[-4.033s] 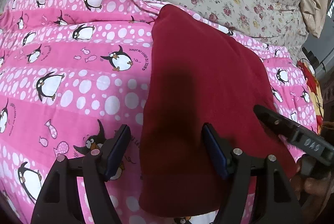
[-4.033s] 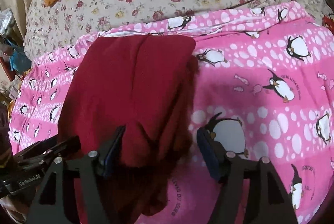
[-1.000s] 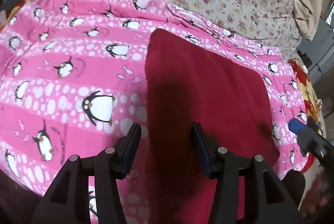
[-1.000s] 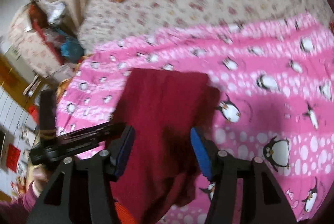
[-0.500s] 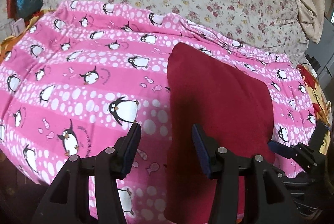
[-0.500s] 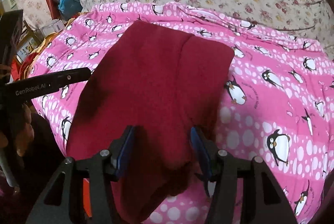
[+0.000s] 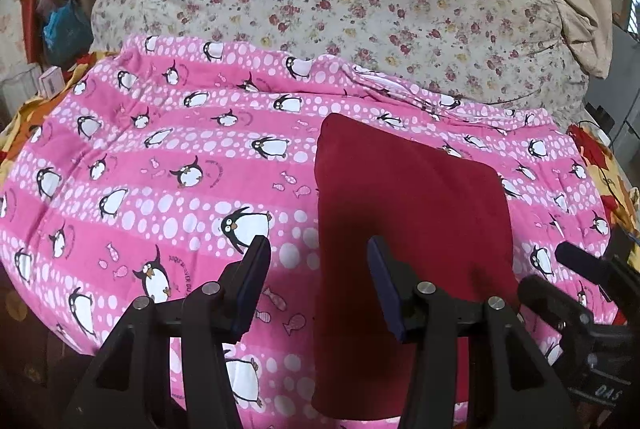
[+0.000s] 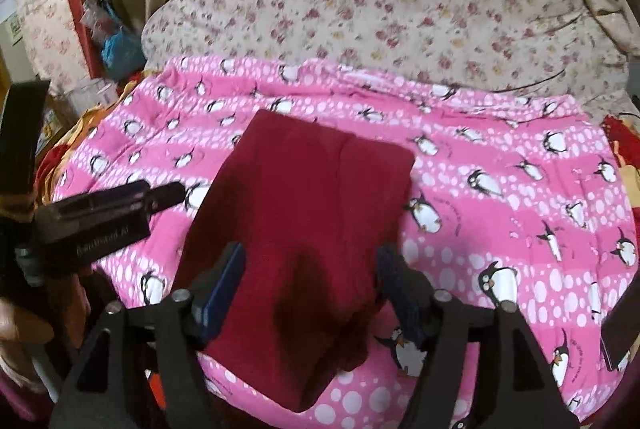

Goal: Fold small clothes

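Dark red cloth (image 7: 412,229) lies folded flat on the pink penguin blanket (image 7: 160,157) (lower centre of both views). Left gripper (image 7: 318,285) and right gripper (image 8: 310,289) both hang above it, jaws spread wide, holding nothing. Floral bedding (image 7: 360,9) fills the top.

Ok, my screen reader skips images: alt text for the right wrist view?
A folded dark red garment lies on a pink penguin-print blanket, with the open right gripper above its near end and the left gripper at left.
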Demonstrator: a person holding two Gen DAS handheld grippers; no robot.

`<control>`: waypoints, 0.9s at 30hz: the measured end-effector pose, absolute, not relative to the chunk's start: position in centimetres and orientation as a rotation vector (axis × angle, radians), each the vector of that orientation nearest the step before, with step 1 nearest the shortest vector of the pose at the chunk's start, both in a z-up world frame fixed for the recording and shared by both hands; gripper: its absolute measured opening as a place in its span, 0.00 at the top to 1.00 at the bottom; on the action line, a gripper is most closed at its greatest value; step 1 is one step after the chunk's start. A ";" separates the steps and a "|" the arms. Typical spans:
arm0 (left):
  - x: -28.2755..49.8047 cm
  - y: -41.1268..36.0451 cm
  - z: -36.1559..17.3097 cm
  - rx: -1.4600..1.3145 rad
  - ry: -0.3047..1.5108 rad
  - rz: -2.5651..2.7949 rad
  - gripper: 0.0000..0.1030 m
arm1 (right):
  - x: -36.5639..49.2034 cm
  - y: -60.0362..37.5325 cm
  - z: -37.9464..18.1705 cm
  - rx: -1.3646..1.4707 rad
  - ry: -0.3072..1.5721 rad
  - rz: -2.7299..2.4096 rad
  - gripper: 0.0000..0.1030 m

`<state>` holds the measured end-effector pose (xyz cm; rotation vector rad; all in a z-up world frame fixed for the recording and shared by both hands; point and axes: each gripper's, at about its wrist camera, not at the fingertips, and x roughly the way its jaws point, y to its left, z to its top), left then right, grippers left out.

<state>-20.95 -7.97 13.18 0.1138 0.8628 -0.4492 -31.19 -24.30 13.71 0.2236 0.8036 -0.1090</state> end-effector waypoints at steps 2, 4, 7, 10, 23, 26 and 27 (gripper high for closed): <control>-21.1 -7.9 13.4 0.112 0.853 -0.445 0.71 | -31.1 -24.3 13.8 0.232 0.802 -0.126 0.23; -21.3 -7.9 13.6 0.119 0.837 -0.437 0.71 | -30.9 -24.5 13.8 0.248 0.802 -0.126 0.23; -21.6 -7.9 13.9 0.128 0.816 -0.432 0.71 | -30.8 -24.6 13.7 0.266 0.802 -0.129 0.22; -21.8 -7.9 14.1 0.131 0.797 -0.428 0.71 | -30.7 -24.6 13.5 0.272 0.805 -0.128 0.22; -22.1 -8.1 14.1 0.155 0.762 -0.399 0.71 | -30.4 -24.3 13.2 0.265 0.811 -0.127 0.21; -22.2 -8.1 14.1 0.154 0.763 -0.397 0.71 | -30.3 -24.4 13.0 0.264 0.813 -0.130 0.21; -22.2 -8.1 14.1 0.153 0.763 -0.397 0.71 | -30.3 -24.4 13.0 0.265 0.813 -0.131 0.20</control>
